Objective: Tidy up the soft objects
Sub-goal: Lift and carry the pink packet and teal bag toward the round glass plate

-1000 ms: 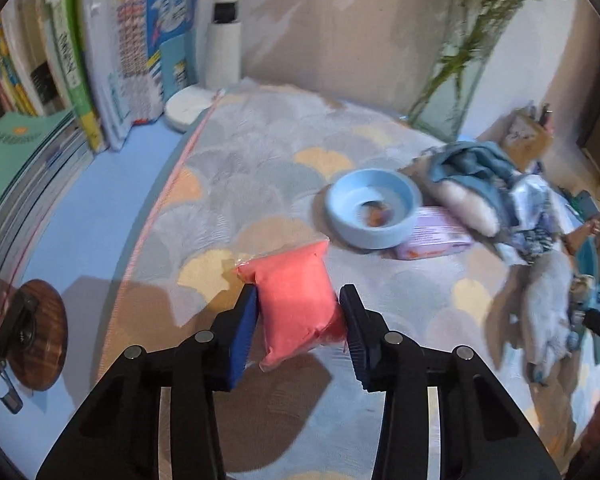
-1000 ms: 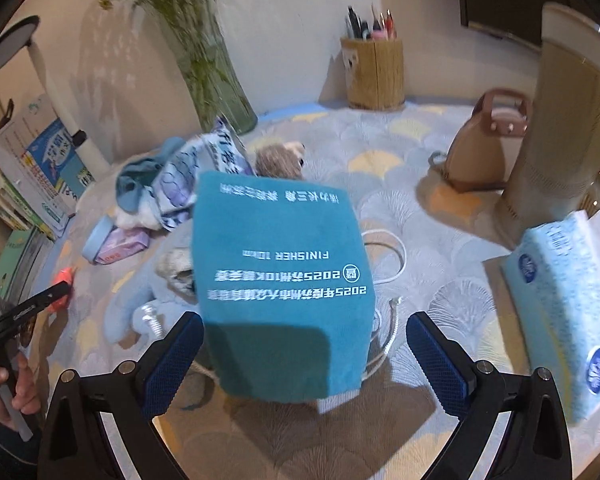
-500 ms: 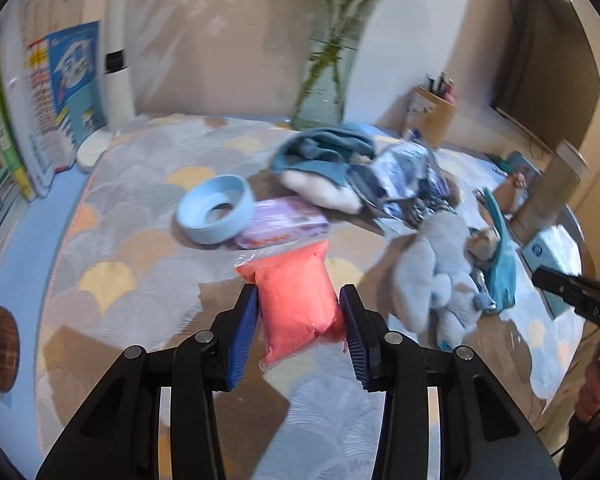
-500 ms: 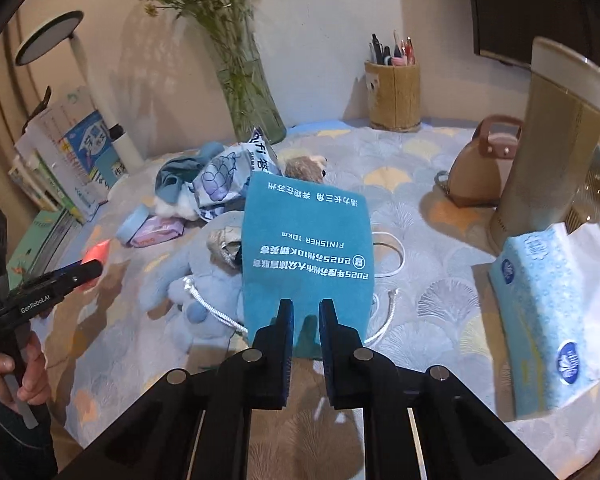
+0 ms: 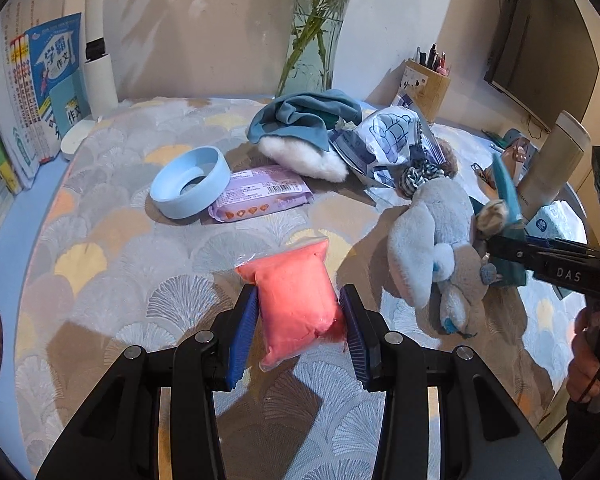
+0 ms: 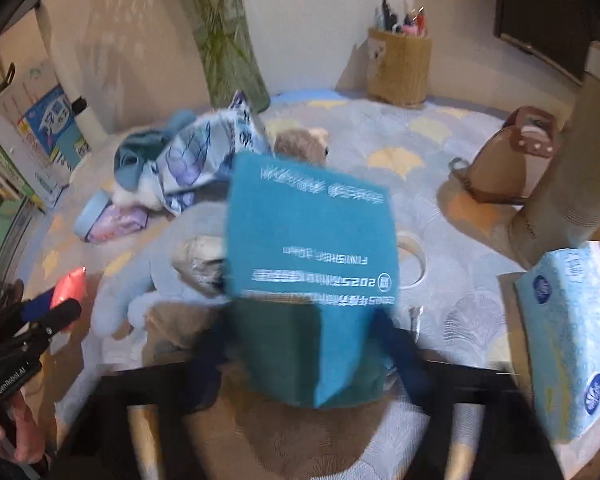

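My left gripper (image 5: 299, 330) is shut on a soft pink-red packet (image 5: 296, 300) and holds it above the patterned tablecloth (image 5: 140, 264). A grey-blue plush toy (image 5: 432, 240) lies to its right. My right gripper (image 6: 304, 364) is blurred, its fingers on either side of a teal drawstring bag (image 6: 308, 248) with white print, lifted over the plush toy (image 6: 156, 276). The right gripper also shows at the right edge of the left wrist view (image 5: 548, 260), the left gripper at the left edge of the right wrist view (image 6: 40, 316).
A blue ring bowl (image 5: 188, 188), a purple wipes packet (image 5: 260, 196), a teal cloth on white fluff (image 5: 304, 128) and a printed plastic bag (image 5: 392, 136) lie at the back. Glass vase (image 5: 316, 52), pen holder (image 6: 398, 64), brown purse (image 6: 508, 164), beige cylinder (image 6: 580, 160), tissue pack (image 6: 568, 336), books (image 5: 28, 92).
My left gripper has swung right with the pink packet, bringing the plush toy closer. My right gripper, shut half a second ago, now spans the teal bag, which sits closer and tilted.
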The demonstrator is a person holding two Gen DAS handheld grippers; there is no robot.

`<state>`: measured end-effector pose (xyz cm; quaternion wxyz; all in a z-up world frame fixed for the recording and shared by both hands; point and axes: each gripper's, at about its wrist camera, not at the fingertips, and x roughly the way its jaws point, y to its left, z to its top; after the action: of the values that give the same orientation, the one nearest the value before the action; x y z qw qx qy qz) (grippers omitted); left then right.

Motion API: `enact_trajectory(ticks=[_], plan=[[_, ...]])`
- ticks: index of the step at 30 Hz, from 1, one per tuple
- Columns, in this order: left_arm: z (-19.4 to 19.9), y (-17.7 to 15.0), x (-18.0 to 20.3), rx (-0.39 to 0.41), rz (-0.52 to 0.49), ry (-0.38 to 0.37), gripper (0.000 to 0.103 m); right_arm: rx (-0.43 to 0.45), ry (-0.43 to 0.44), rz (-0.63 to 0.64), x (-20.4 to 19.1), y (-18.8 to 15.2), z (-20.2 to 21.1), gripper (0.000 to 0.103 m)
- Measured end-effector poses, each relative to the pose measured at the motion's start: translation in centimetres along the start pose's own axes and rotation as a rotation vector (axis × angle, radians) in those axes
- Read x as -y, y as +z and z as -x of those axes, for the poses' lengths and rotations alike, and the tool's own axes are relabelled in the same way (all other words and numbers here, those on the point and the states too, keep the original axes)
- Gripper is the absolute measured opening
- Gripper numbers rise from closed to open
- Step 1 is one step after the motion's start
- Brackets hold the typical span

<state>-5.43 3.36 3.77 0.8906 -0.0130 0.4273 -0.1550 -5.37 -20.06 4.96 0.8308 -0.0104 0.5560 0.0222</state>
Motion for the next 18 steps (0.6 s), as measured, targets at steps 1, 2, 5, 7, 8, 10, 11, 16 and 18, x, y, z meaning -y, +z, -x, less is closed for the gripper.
enact_trajectory(ticks=[1,2,5,7,8,10,11,16,18], plan=[[-0.1,-0.1,0.0,-0.003,-0.002,-0.002,0.039,0.005,-0.011,-0.006,0.4,-0.1,0.4,0.031],[-0.2,-0.2,0.1,-0.006,-0.005,-0.005,0.039,0.012,-0.023,-0.009,0.7,-0.3,0.9,0.028],[-0.5,-0.5,0.2,-0.007,-0.011,-0.019,0.039,0.055,-0.041,0.0,1.8,-1.3,3.4,0.024],[-0.9,-0.7,0.2,-0.011,-0.005,-0.029,0.039,0.079,-0.034,-0.009,2.7,-2.0,5.3,0.023],[-1.0,-0.8,0.2,-0.013,-0.003,-0.033,0.039,0.09,-0.012,-0.015,3.1,-2.2,6.2,0.023],[-1.3,-1.0,0.3,-0.016,-0.004,-0.024,0.039,0.1,0.031,-0.025,3.7,-2.7,7.5,0.023],[-1.2,-1.1,0.2,-0.012,-0.004,-0.022,0.039,0.091,0.052,-0.023,3.9,-2.9,7.9,0.023],[-1.0,-1.2,-0.2,0.005,0.009,-0.037,0.039,0.1,0.188,-0.032,4.3,-3.4,10.1,0.023],[-1.1,-1.2,-0.3,0.002,0.017,-0.042,0.039,0.124,0.26,-0.055,4.4,-3.0,10.7,0.023]])
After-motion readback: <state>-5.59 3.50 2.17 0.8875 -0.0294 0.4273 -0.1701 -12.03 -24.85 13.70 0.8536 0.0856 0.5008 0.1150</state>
